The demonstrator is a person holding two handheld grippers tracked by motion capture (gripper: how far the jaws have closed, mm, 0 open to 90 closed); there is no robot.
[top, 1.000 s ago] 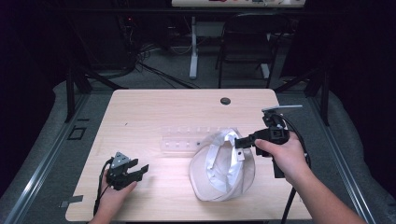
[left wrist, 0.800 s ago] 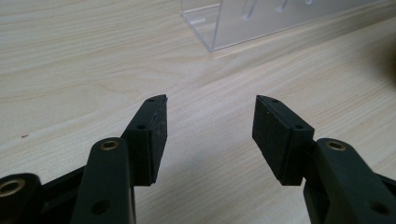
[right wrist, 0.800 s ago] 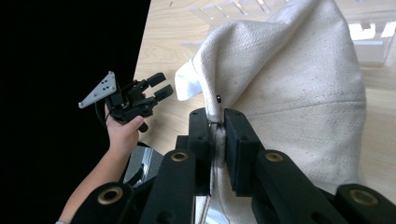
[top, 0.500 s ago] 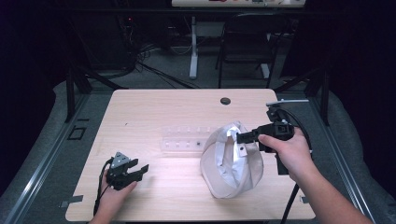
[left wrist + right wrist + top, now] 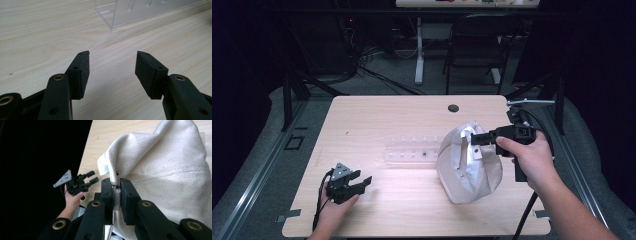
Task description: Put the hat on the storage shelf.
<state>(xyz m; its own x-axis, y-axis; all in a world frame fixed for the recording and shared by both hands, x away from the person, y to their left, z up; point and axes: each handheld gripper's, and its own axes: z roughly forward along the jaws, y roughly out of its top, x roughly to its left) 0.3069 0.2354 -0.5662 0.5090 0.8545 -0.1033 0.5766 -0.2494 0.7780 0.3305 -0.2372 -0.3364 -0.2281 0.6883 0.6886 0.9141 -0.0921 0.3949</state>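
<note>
White cloth bag (image 5: 469,162) hangs pinched in the right gripper (image 5: 475,139) above the table (image 5: 392,115), while the left gripper (image 5: 362,182) rests spread wide nearby.

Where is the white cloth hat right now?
In the high view the white hat is on the table's right half, pinched at its edge by the right gripper, beside the clear plastic rack.

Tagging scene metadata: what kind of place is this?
Likely a lab data-collection station: a light wooden table ringed by black curtains, floor cables behind, and a hand-held gripper pinching a white cloth cap.
</note>
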